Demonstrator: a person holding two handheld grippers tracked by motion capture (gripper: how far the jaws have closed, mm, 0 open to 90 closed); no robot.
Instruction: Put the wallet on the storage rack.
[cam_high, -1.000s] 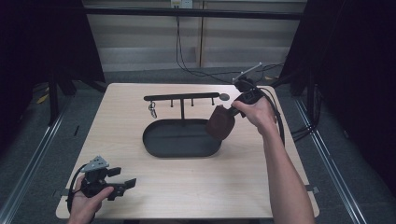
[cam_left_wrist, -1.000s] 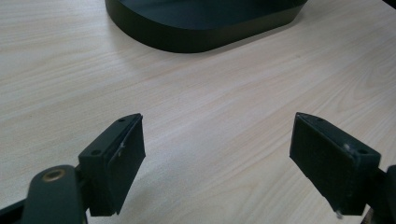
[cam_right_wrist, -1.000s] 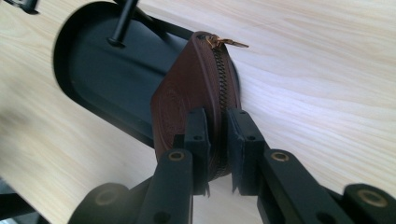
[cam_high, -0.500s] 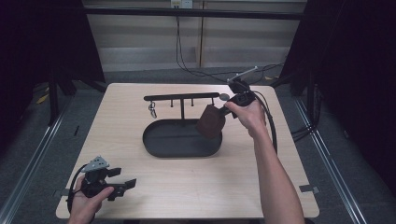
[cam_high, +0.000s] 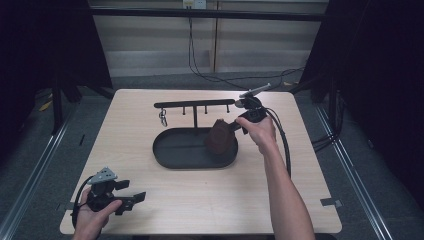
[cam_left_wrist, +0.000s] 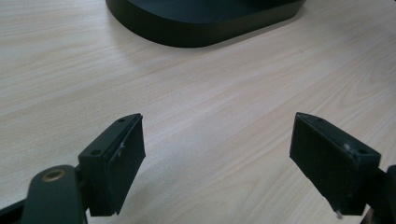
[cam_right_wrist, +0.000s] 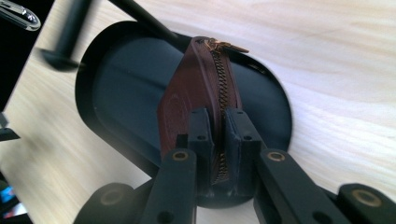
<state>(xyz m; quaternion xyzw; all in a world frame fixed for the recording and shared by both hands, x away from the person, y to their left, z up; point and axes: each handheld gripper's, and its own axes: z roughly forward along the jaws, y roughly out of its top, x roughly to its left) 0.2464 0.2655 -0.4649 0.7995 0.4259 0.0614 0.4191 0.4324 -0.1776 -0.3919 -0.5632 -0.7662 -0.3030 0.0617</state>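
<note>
Gripping one brown pouch (cam_right_wrist: 187, 100), tongs (cam_right_wrist: 218, 140).

Smooth brown leather with a soft sheen on the pouch (cam_right_wrist: 180, 105), and a brassy metal zipper (cam_right_wrist: 219, 74) catching the light along its edge. Beneath the pouch, the tray (cam_high: 172, 150) is matt black, looks like painted metal or plastic, hard to say which. Around the tray, the worktop (cam_high: 200, 192) shows pale wood grain, a smooth laminate finish. The right hand-held gripper (cam_right_wrist: 217, 128) wears dull black plastic pads with brass-coloured rivets; the left hand-held gripper (cam_left_wrist: 217, 154) has the same matt black pads.
</note>
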